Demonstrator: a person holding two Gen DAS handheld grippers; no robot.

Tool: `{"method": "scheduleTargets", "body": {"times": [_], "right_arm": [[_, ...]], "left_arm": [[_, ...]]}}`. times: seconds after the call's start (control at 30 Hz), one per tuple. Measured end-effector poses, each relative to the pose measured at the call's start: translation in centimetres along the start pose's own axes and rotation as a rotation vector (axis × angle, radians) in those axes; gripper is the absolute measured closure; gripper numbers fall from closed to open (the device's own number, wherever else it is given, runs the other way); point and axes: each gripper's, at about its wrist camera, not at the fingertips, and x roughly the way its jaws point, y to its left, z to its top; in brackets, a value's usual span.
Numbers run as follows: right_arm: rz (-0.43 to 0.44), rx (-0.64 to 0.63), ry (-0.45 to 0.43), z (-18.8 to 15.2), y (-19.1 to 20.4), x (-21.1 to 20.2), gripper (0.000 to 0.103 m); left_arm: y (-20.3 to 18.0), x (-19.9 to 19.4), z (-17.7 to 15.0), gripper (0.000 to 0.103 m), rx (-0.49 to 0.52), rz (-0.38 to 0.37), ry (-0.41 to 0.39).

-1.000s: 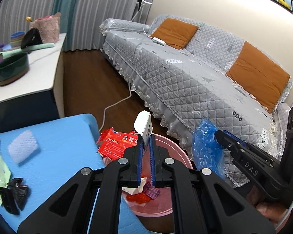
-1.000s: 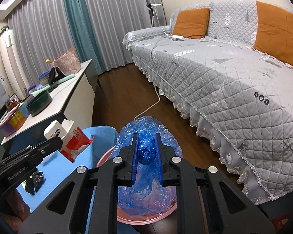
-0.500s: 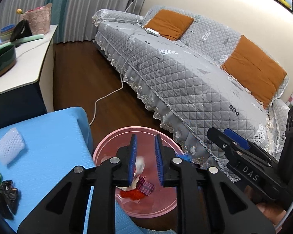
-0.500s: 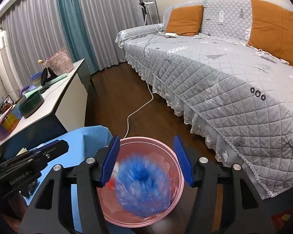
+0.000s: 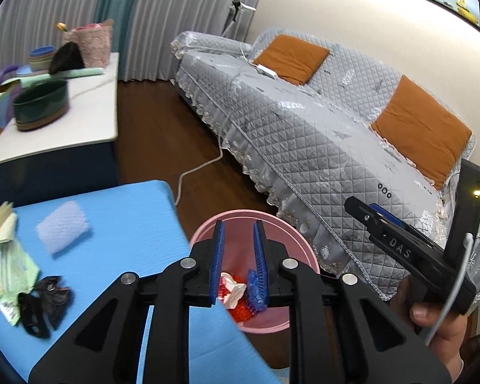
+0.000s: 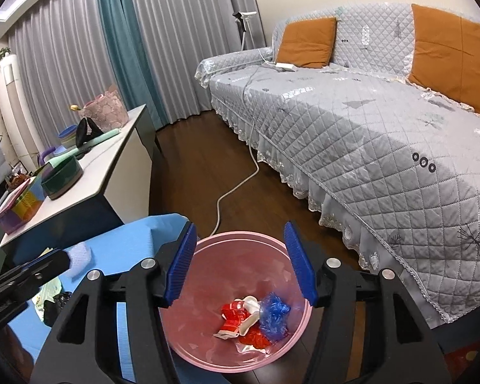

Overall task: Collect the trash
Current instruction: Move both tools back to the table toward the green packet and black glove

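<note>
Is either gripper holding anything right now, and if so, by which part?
Nothing is held. The left gripper and right gripper both stand open over the pink bin, where the blue bag lies.

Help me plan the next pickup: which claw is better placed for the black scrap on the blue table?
Probably left: the left claw is open and empty, nearer the black scrap. The right claw hangs over the pink bin.

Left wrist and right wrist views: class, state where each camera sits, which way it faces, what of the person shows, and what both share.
Left wrist: rides the left gripper, facing forward and down over the round pink plastic bin and blue table cover; the right gripper and hand show.
Right wrist: rides the right gripper, above the bin; the left gripper shows.
Shared: bin, grey quilted sofa.
</note>
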Motion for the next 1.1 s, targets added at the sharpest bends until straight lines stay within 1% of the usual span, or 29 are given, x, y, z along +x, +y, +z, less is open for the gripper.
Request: {"method": "scheduleTargets", "body": {"times": [0.2, 0.4, 0.5, 0.63, 0.77, 1.0, 1.1], "right_arm": [[0.039, -0.035, -0.024, -0.4, 2.6, -1.5, 0.046], [0.103, -0.097, -0.045, -1.4, 6.7, -2.9, 0.048], [0.145, -0.126, -0.05, -2.0, 8.8, -3.4, 0.053], [0.205, -0.152, -0.048, -3.0, 11.8, -3.5, 0.063], [0.251, -0.188, -0.041, -4.1, 14.5, -3.2, 0.067], [0.314, -0.241, 0.016, -6.5, 18.8, -1.3, 0.068], [0.333, -0.258, 0.045, -7.4, 20.6, 0.0, 0.068]], "left_arm": [[2.7, -4.4, -0.6, 0.085, -0.029, 0.053, -0.049], [6.2, -8.5, -1.6, 0.085, -0.065, 0.114, -0.09], [8.3, -10.4, -2.2, 0.085, -0.084, 0.146, -0.112], [11.7, -12.7, -3.0, 0.085, -0.123, 0.193, -0.142], [14.9, -13.9, -4.3, 0.085, -0.172, 0.249, -0.16], [20.8, -14.3, -6.9, 0.085, -0.282, 0.346, -0.16], [22.5, -13.9, -7.5, 0.085, -0.303, 0.387, -0.153]]}}
